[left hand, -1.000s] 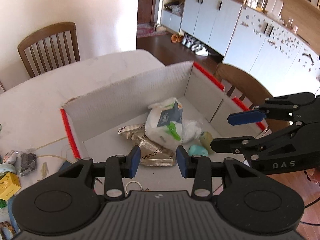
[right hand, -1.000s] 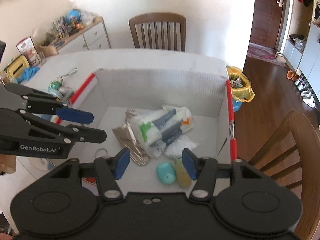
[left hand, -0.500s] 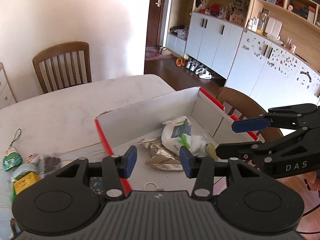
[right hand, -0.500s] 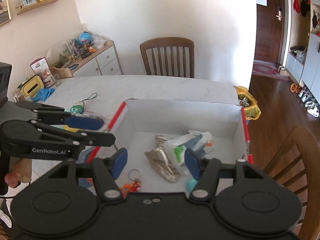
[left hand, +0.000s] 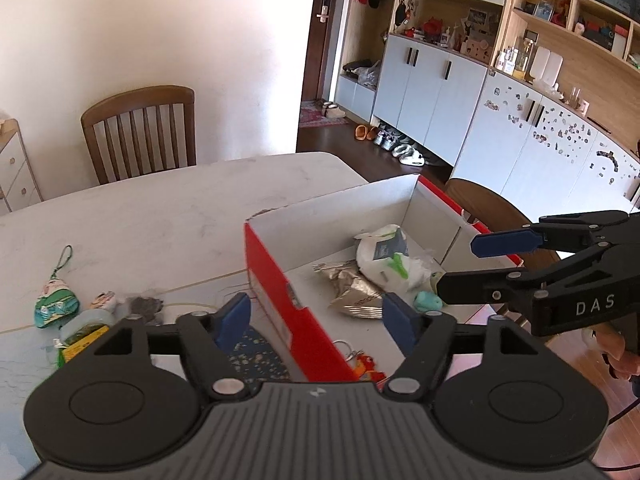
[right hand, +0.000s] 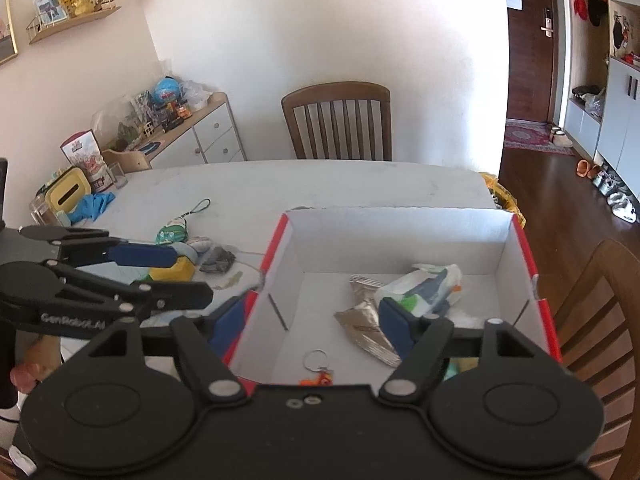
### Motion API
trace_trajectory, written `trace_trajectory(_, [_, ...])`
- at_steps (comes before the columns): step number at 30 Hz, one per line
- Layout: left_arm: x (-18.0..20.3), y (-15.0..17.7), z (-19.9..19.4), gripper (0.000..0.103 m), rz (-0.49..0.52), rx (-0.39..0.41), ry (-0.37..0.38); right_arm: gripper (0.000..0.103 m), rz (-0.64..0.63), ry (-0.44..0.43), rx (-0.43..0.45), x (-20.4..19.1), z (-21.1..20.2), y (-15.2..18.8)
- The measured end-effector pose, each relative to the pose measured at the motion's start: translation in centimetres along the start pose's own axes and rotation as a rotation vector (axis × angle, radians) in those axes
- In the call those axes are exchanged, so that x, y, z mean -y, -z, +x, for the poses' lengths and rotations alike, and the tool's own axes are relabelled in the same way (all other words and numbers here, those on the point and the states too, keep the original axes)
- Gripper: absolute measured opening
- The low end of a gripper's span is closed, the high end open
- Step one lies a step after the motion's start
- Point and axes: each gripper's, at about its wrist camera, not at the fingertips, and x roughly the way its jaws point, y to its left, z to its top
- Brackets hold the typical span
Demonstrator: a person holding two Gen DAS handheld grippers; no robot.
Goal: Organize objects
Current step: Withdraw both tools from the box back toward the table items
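A cardboard box (left hand: 276, 292) with red outer walls and a white inside (right hand: 400, 228) stands on the pale table. In it lie a white plastic bag (left hand: 384, 256), a silver foil packet (right hand: 364, 324), a teal lump (left hand: 427, 301) and a keyring with an orange charm (right hand: 316, 368). Left of the box lie a green pouch (left hand: 54, 300), a yellow box (right hand: 176, 270) and a grey scrap (left hand: 144, 306). My left gripper (left hand: 316, 322) hovers above the box's near left wall, jaws opening, nothing between them. My right gripper (right hand: 312, 322) hangs over the box's near edge, jaws opening, holding nothing.
Wooden chairs stand at the table's far side (right hand: 338, 120) and right of the box (right hand: 600, 320). A sideboard (right hand: 200, 136) with clutter lines the left wall. A yellow tissue holder (right hand: 66, 196) and blue cloth (right hand: 94, 204) sit at the table's far left.
Both grippers have drawn back and upward from inside the box, and their jaws have spread wider. The table left of the box and the keyring have come into view.
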Motion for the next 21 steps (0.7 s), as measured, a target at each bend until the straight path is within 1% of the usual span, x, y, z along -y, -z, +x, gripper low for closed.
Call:
trace_trajectory(1, [-0.3,0.1,-0.2,0.079,0.003,0.002,-0.004,0.076,0.004,0.001,0.003,-0.3,0.1,0.0])
trace_trajectory(2, [-0.6,0.3,-0.5,0.084,0.006,0.005,-0.011,0.079,0.007,0.003,0.005,-0.7,0.2,0.0])
trace_trajectory(3, [-1.0,0.4,-0.7,0.086,0.009,0.008,-0.017,0.084,0.010,0.004,0.008,-1.1,0.3,-0.1])
trace_trajectory(6, [-2.2,0.9,-1.3,0.087,0.004,0.007,-0.016,0.090,0.022,0.002,0.017,-2.3,0.6,-0.1])
trace_trajectory(8, [-3.1,1.3,-1.6,0.095,-0.009,0.008,-0.020,0.094,0.027,0.005,0.023,-3.0,1.0,-0.4])
trace_trajectory(10, [-4.2,1.8,-1.9,0.101,-0.021,0.018,-0.035,0.097,0.032,0.000,0.028,-3.8,1.3,-0.6])
trace_trajectory(14, [-6.3,3.0,-2.6,0.102,-0.033,0.024,-0.054,0.100,0.036,-0.005,0.038,-5.6,2.3,-1.1])
trace_trajectory(17, [-8.2,4.0,-3.1,0.103,-0.056,0.025,-0.046,0.101,0.033,-0.010,0.033,-7.1,3.3,-1.5])
trace_trajectory(21, [-10.9,5.5,-3.8,0.103,-0.092,0.019,-0.057,0.101,0.019,-0.019,0.022,-9.3,4.9,-2.1])
